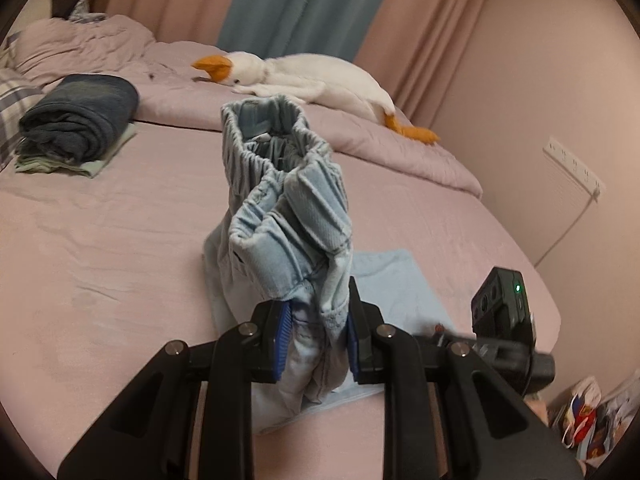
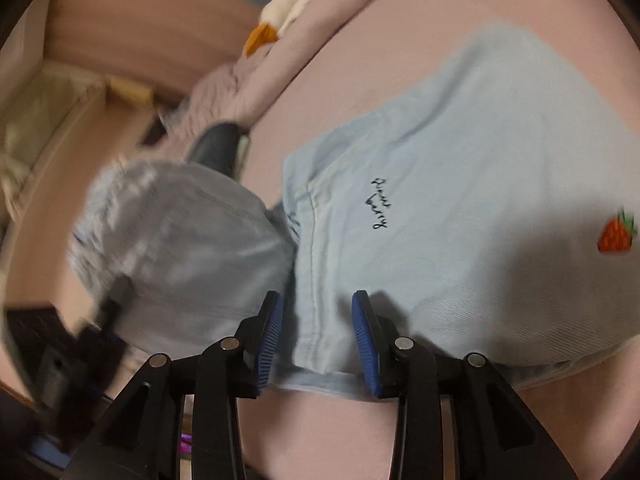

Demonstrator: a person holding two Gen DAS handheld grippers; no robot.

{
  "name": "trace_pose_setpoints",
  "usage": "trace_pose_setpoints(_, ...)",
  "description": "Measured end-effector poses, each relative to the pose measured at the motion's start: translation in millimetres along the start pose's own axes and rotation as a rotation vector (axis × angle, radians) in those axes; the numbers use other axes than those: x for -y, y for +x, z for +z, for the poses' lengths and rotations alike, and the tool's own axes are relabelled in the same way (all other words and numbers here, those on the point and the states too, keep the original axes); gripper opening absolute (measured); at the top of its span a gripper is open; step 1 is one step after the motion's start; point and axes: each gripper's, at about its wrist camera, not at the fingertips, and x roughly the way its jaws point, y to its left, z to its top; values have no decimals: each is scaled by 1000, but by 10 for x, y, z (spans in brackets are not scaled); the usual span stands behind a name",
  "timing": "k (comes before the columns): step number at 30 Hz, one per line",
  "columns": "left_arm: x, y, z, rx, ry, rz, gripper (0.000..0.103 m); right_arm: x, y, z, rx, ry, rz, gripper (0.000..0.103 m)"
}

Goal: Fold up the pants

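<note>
Light blue pants (image 1: pixel 288 216) lie on the pink bed (image 1: pixel 100 240). My left gripper (image 1: pixel 316 340) is shut on a bunch of the pants below the elastic waistband (image 1: pixel 260 140) and holds that end raised above the bed. In the right wrist view the pants (image 2: pixel 460 208) lie flat, with black script and a strawberry patch (image 2: pixel 616 234). My right gripper (image 2: pixel 316 340) is open over the near edge of the flat fabric, which lies between its blue pads (image 2: pixel 370 344). The lifted, blurred part (image 2: pixel 180 248) hangs at left, with the left gripper (image 2: pixel 72 352) below it.
A white plush goose (image 1: pixel 312 80) lies across the far side of the bed. A stack of folded dark clothes (image 1: pixel 80 120) sits at far left. A rumpled pink duvet (image 1: pixel 88 48) is behind. The wall with a power strip (image 1: pixel 572 168) is to the right.
</note>
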Motion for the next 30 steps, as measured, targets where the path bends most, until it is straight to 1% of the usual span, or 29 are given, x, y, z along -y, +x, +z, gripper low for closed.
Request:
trace_pose_setpoints(3,141,129,-30,-30,42,-4,23,185,-56,29,24,111,107,40)
trace_pose_setpoints(5,221,212,-59,-47,70,-6,23,218,-85,21,43,162,158,45)
trace_pose_setpoints(6,242,252,-60,-52,78,-7,23,252,-96,11,56,191,189,46)
trace_pose_setpoints(8,287,323,-84,-68,91,-13,24,286,-136,5,72,232,239,48)
trace_pose_setpoints(9,308,367,-92,-77,97,-17,25,313,-149,-3,81,258,271,50)
trace_pose_setpoints(11,351,444,-112,-95,107,-26,27,333,-210,-2,92,283,307,53)
trace_pose_setpoints(16,433,615,-156,-136,131,-44,33,212,-272,68,116,275,333,61)
trace_pose_setpoints(17,449,661,-173,-152,137,-56,35,212,-273,95,120,277,351,65)
trace_pose_setpoints(18,459,694,-187,-167,140,-64,43,208,-278,104,121,279,363,67)
trace_pose_setpoints(20,459,724,-224,-178,140,-83,48,217,-248,136,124,287,372,67)
trace_pose_setpoints(21,450,720,-239,-182,139,-83,58,228,-242,150,125,295,377,67)
trace_pose_setpoints(22,420,713,-264,-189,129,-85,63,248,-240,159,129,308,396,67)
trace_pose_setpoints(24,316,686,-318,-205,96,-99,63,300,-266,168,140,324,418,67)
trace_pose_setpoints(27,142,625,-418,-224,56,-82,63,346,-336,180,165,336,430,69)
trace_pose_setpoints(29,1,572,-483,-232,26,-63,63,353,-366,184,173,340,400,76)
trace_pose_setpoints(30,-52,560,-509,-234,10,-53,63,357,-363,188,169,339,394,76)
